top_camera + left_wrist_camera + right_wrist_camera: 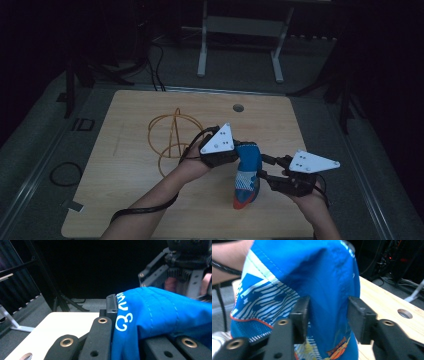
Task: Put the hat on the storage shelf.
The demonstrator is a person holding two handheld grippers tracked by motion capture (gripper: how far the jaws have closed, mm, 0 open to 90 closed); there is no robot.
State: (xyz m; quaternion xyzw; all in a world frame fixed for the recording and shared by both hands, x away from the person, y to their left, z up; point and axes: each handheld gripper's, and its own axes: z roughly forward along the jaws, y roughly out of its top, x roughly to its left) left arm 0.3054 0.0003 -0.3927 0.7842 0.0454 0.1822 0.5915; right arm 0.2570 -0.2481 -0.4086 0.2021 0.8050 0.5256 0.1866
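Forearms enter from the near edge of the worktop (pixel 125 200) in the high view, each hand carrying a gripper. Right gripper (pixel 272 169) is held toward the near right part of the worktop; in the right gripper view its jaws are seen spread with blue cloth bulging between them, the left jaw pressed against the fabric, the right jaw a little apart from it. Whether the cloth is actually pinched cannot be told.

Blue garment (pixel 247 175) is held up between the two grippers, near the middle of the worktop, toward its near edge. White striped panels, orange trim and a printed patch are noted on its lower part (pixel 287 290); its orange-edged bottom end hangs at or just above the wood.

Left gripper (pixel 232 150) is seen at the garment's top end. In the left gripper view the jaws are closed on a fold of the blue cloth (pixel 155 315), white lettering showing beside the left jaw.

Orange cable (pixel 172 137) is coiled in loose loops farther back, left of centre. A round hole (pixel 238 107) is set near the far edge.
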